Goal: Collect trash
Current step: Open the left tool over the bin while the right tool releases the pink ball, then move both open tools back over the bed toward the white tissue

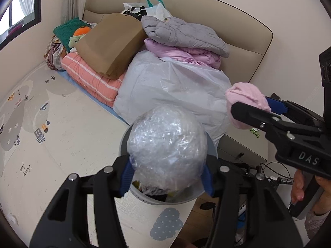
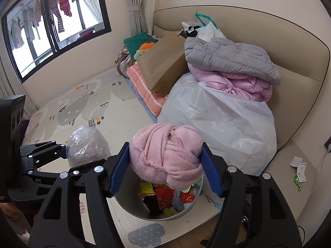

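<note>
My left gripper (image 1: 166, 177) is shut on a ball of clear bubble wrap (image 1: 167, 148) and holds it right above the grey round bin (image 1: 157, 201). The bubble wrap also shows in the right wrist view (image 2: 86, 144), left of the bin. My right gripper (image 2: 165, 169) is shut on a pink knitted bundle (image 2: 167, 155) and holds it over the bin's opening (image 2: 132, 210). The bin holds red and yellow wrappers (image 2: 165, 196). In the left wrist view the right gripper (image 1: 254, 107) holds the pink bundle (image 1: 246, 97) at the right.
A large white plastic bag (image 2: 223, 130) lies behind the bin, with pink and grey quilted jackets (image 2: 231, 62) on top. A brown paper bag (image 2: 163, 62) and folded bedding (image 2: 144, 91) lie beyond. A printed play mat (image 2: 82, 107) covers the floor. Paper scraps (image 2: 299, 167) lie at the right.
</note>
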Demonstrator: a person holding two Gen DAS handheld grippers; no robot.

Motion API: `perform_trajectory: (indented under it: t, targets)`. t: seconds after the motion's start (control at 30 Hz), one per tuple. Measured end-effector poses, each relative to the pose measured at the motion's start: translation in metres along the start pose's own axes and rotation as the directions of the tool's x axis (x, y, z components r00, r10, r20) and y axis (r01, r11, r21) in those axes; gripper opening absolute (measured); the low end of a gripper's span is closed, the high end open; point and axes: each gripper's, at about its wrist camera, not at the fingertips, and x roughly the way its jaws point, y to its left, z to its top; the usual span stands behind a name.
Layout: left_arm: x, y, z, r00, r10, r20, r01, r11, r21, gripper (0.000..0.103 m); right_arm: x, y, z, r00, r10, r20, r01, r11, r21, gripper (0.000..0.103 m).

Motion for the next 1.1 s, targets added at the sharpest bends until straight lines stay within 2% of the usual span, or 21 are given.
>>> perform_trajectory:
  t: [0.03,0.1,0.27,0.5,0.73,0.83,0.93,1.1]
  targets:
    - [0.001,0.000,0.000,1.000,-0.004,-0.004,0.004,1.000,-0.002,0.070,0.001,0.001,0.001,1.000,0.004,0.000,-0.004,1.000,-0.005,0.069]
    - [0.002,-0.001,0.002,1.000,0.000,-0.002,0.000,1.000,-0.009,0.077,0.002,0.002,0.004,1.000,0.002,0.009,-0.002,1.000,-0.013,0.075]
    - [0.000,0.001,-0.001,1.000,0.028,-0.012,-0.028,1.000,0.008,0.077,0.001,-0.002,0.013,1.000,0.002,0.028,-0.002,1.000,0.004,0.077]
    - [-0.017,0.021,-0.008,0.997,0.076,0.010,-0.075,0.996,-0.049,0.077,0.001,0.005,0.016,1.000,0.022,0.018,-0.021,1.000,-0.011,0.077]
    - [-0.051,0.056,-0.027,0.985,0.168,0.049,-0.159,0.976,-0.153,0.078,0.013,0.054,0.016,0.995,0.095,-0.024,-0.097,0.990,-0.106,0.077]
    - [-0.069,0.075,-0.039,0.974,0.220,0.061,-0.203,0.956,-0.210,0.078,0.019,0.085,0.019,0.990,0.135,-0.042,-0.140,0.976,-0.166,0.077]
    - [-0.091,0.100,-0.054,0.957,0.280,0.071,-0.250,0.925,-0.286,0.078,0.024,0.123,0.019,0.981,0.182,-0.063,-0.192,0.953,-0.233,0.077]
    - [-0.136,0.145,-0.092,0.913,0.401,0.068,-0.334,0.834,-0.440,0.078,0.032,0.194,0.013,0.956,0.268,-0.116,-0.292,0.891,-0.349,0.078]
